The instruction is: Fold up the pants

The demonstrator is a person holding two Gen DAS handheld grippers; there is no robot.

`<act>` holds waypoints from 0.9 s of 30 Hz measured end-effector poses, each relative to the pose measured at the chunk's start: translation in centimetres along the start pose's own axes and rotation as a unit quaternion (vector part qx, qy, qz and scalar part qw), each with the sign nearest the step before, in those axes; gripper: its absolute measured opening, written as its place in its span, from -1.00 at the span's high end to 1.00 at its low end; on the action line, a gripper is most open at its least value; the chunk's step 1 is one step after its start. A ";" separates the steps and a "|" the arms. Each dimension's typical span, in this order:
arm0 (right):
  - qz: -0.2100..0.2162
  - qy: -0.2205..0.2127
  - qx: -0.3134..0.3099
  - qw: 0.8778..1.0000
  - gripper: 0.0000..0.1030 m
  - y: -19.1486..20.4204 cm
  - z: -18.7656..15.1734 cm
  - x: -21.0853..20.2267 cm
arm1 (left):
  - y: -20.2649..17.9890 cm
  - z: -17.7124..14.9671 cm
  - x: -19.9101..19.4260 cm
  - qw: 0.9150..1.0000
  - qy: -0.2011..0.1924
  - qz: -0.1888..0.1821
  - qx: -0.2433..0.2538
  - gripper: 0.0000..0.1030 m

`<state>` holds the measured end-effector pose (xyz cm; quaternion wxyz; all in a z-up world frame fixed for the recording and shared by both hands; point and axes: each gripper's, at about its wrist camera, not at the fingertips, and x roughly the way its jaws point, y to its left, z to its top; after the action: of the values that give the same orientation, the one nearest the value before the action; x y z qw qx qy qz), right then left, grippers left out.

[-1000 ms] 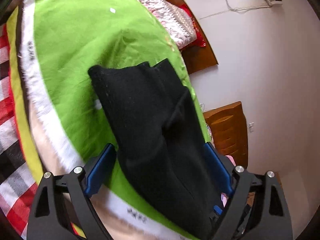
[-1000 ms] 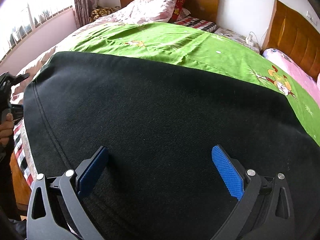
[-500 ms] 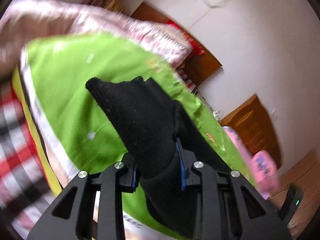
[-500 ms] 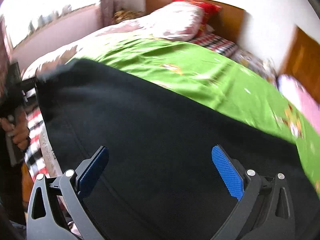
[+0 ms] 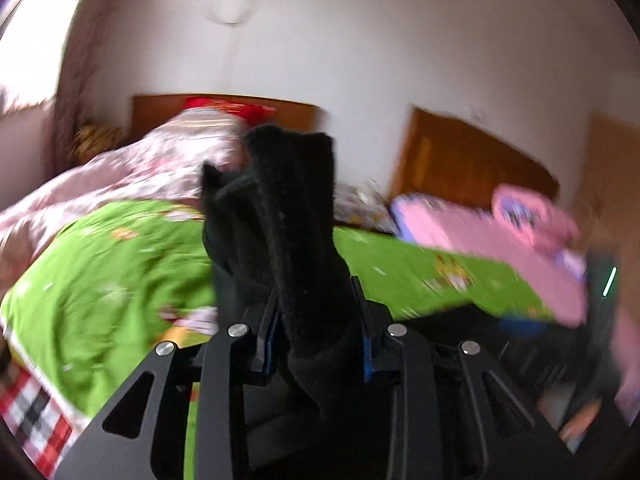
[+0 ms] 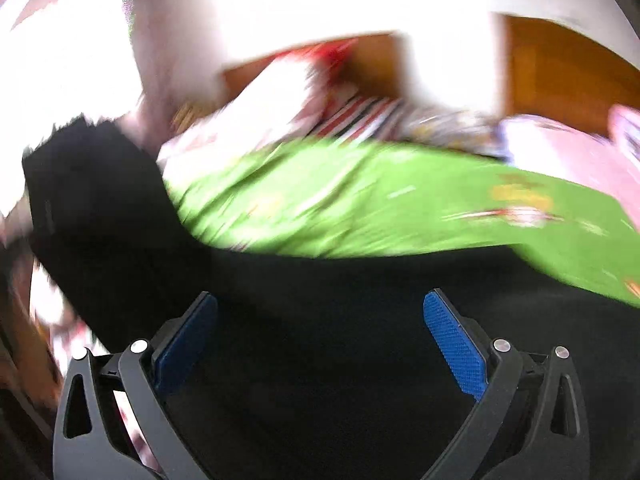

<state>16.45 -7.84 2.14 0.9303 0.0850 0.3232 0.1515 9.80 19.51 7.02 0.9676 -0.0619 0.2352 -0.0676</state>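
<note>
The black pants [image 5: 292,216] are bunched between the jaws of my left gripper [image 5: 316,320], which is shut on them and holds the fabric up above the green bedspread [image 5: 100,280]. In the right wrist view the pants [image 6: 320,320] spread wide and dark across the lower frame over the green bedspread [image 6: 360,200]. My right gripper [image 6: 320,332] is open, its blue pads [image 6: 454,344] wide apart just above the cloth. Both views are motion-blurred.
A floral quilt [image 5: 132,172] and red pillow [image 5: 224,106] lie at the wooden headboard [image 5: 288,114]. A pink blanket [image 5: 500,232] lies at the right, a checked sheet [image 5: 36,420] at the lower left. A bright window [image 6: 60,60] is at the left.
My left gripper closed on the pants and lifted them, swinging its view up toward the headboard. My right gripper stayed open and its view tilted over the pants.
</note>
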 end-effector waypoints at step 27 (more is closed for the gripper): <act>0.262 0.145 0.209 0.931 -0.68 -5.5 -7.9 0.9 | 1.9 -10.0 -1.6 0.996 0.060 0.016 0.071 -0.74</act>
<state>13.42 -12.26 -5.87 0.7618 0.3363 0.4447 0.3298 3.89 20.73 -1.37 0.9546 0.0146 0.2886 -0.0721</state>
